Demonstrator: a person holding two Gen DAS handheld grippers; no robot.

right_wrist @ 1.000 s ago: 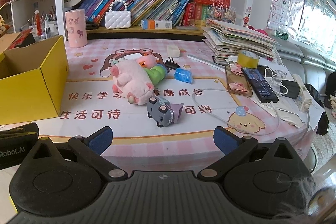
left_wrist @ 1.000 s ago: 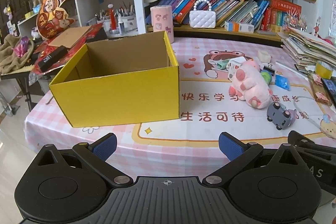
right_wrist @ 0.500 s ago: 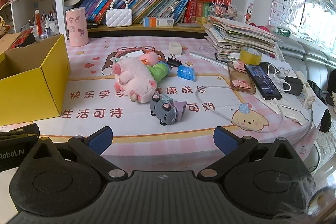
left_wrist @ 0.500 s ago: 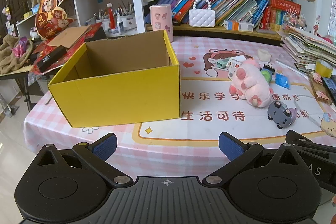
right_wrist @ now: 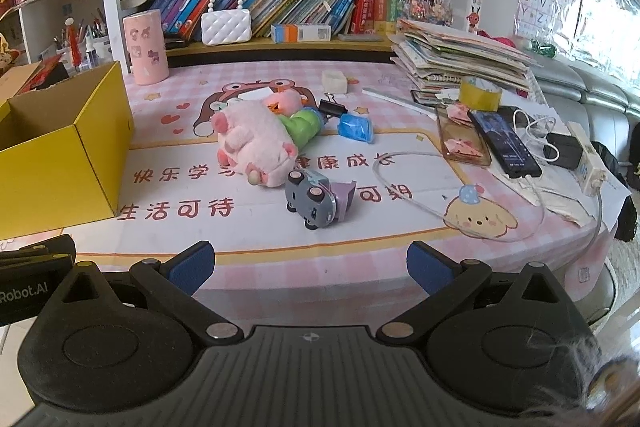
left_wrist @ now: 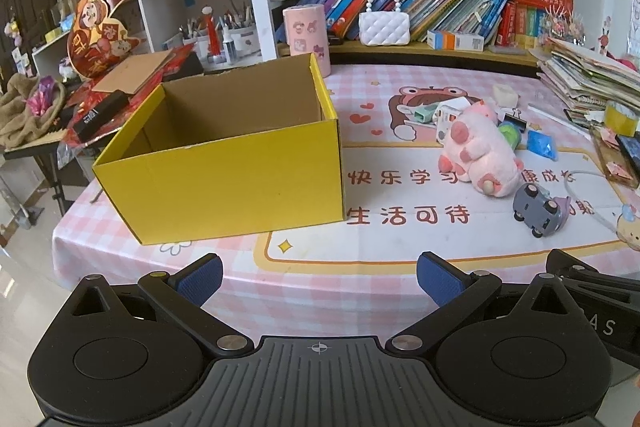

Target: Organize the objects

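- Since a second ago both views have crept nearer the tabletop; nothing on it has shifted.
- The pink plush lies mid-tabletop, touching the grey toy car at its near side and a green toy behind it; the yellow box stands empty to the left.
- Left tongs and right tongs both gape wide, holding nothing.
- Risk: grabbing the plush could drag the car or snag the white cable just right of it.

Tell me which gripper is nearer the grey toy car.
Right. The right gripper sits almost straight in front of the grey toy car; the left gripper faces the yellow box, the car off to its right.
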